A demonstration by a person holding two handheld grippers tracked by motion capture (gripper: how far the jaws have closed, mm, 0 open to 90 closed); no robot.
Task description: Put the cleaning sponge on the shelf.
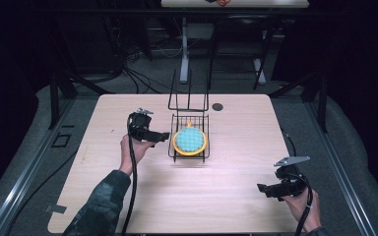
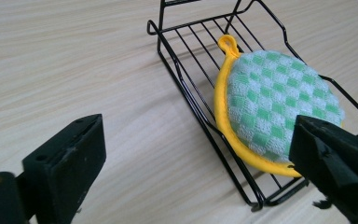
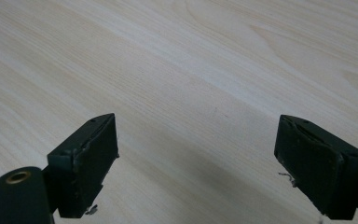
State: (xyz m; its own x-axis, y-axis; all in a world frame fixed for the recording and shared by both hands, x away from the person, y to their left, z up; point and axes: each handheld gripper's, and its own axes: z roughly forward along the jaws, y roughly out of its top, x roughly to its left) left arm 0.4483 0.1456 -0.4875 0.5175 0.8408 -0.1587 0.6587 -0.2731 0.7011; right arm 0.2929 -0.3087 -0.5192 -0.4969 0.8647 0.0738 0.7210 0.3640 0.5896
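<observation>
Your left gripper [image 1: 163, 137] hangs just beside the left side of the black wire rack [image 1: 174, 147], which stands on the pale wooden worktop [image 1: 128, 196] a little behind its middle, toward the far edge. Inside that rack lies the round green-and-white checked cloth pad with a yellow rim and loop [image 1: 190, 140], its loop pointing to the far edge. From above, the pad looks like a flat blue-green disc; your left gripper view shows more: the checked weave, the pad [image 2: 279, 105] leaning with its near rim resting on the rack's [image 2: 191, 98] low side rail, and your left gripper's [image 2: 200, 163] jaws spread wide with nothing between them but bare wood and the rack's corner. Your right gripper [image 1: 262, 189] sits well apart, near the worktop's front right corner, pointing left. Its own view shows its [image 3: 196, 154] jaws set far apart over bare wood grain, holding nothing. The high view alone shows a small dark round disc [image 1: 217, 106] near the far edge, just right of the rack's upright wires.
</observation>
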